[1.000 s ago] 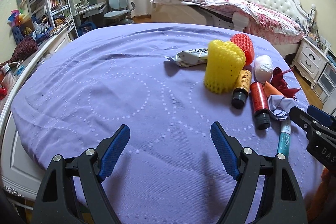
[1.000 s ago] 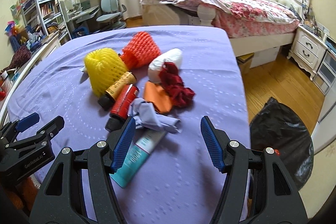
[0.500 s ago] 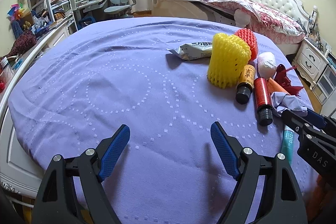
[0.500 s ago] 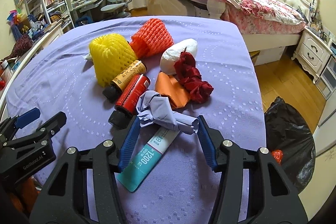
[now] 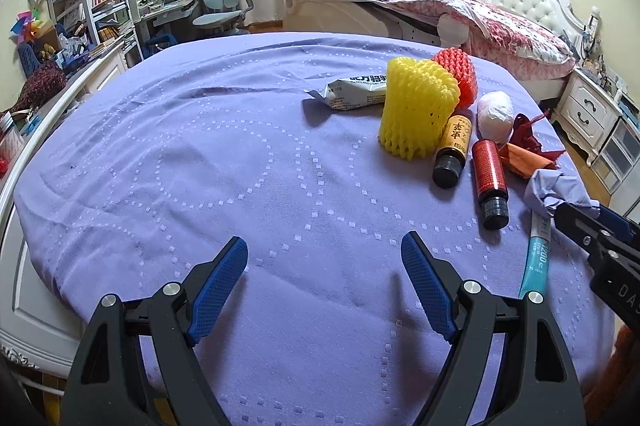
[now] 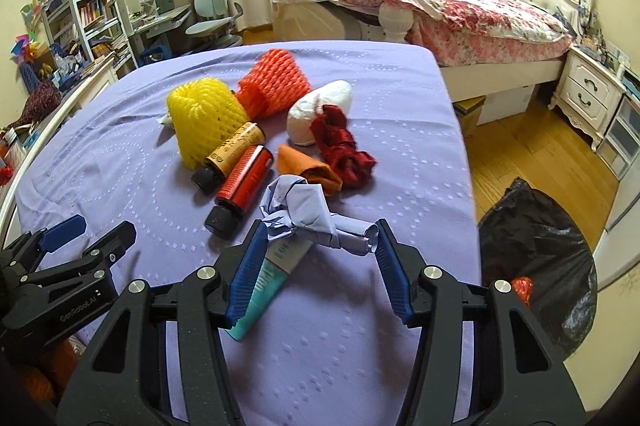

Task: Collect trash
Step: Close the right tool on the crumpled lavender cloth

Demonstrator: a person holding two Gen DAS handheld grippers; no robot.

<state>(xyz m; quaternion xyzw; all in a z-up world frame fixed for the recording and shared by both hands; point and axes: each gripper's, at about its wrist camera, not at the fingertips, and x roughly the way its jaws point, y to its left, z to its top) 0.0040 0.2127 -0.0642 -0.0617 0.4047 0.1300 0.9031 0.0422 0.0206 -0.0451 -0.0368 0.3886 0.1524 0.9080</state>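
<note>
Where crumpled lilac paper (image 6: 308, 216) lies — right hand-held gripper (image 6: 318, 244) clamps it.

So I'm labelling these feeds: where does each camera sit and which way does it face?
Left wrist: behind the open left tongs, angled down over the purple cloth; the right tongs intrude at the right edge.
Right wrist: behind the right tongs, closed on crumpled lilac paper; left tongs at lower left.
Shared: yellow foam net, bottles.

"GenRobot.AI" read on left gripper (image 6: 70, 232) body, lower left of right wrist view. "1200" on teal tube (image 5: 536, 262). "DAS" on right gripper (image 5: 600, 226) body, right edge.
</note>
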